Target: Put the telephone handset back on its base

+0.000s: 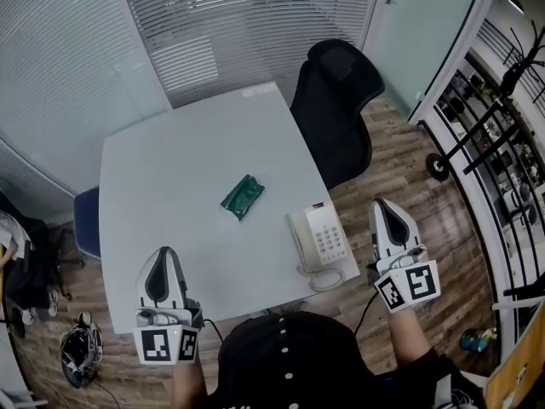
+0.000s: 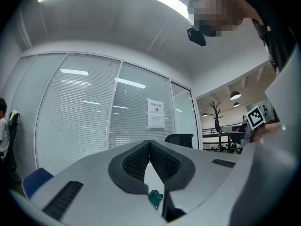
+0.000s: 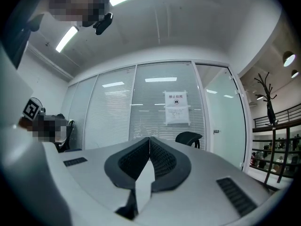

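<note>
A white telephone [image 1: 318,239] sits near the front right corner of the pale grey table [image 1: 170,169]. Its handset [image 1: 300,239] lies along the left side of the base, and a coiled cord [image 1: 324,279] loops at the front. My left gripper [image 1: 167,252] hovers over the table's front left, shut and holding nothing; its own view shows the jaw tips [image 2: 149,141] touching. My right gripper [image 1: 381,204] hangs just off the table's right edge beside the phone, shut and holding nothing, its jaws [image 3: 149,138] meeting at the tip.
A green packet [image 1: 243,197] lies mid-table, and shows again [image 2: 155,198] below the left jaws. A black office chair [image 1: 336,100] stands at the far right corner, a blue chair [image 1: 85,220] at the left edge. Blinds and glass walls close off the back.
</note>
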Motion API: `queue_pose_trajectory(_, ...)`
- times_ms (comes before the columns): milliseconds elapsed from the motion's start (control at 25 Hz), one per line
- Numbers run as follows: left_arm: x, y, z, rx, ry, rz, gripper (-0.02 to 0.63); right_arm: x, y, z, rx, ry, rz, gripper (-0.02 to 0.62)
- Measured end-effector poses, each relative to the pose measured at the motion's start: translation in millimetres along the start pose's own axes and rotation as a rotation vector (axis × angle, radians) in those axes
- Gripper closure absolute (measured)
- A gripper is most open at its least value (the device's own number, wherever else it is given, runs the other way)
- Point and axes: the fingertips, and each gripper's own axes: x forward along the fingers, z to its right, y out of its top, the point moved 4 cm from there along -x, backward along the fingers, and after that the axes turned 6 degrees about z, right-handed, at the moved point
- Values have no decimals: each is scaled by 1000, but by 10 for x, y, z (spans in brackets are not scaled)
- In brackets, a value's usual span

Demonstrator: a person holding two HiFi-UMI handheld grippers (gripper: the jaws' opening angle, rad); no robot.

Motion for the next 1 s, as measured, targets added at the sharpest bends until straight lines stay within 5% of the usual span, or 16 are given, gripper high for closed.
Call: queue_pose_trajectory(1000, -83, 43, 73, -2, -9, 10, 591, -63, 89, -40, -35, -6, 12, 566)
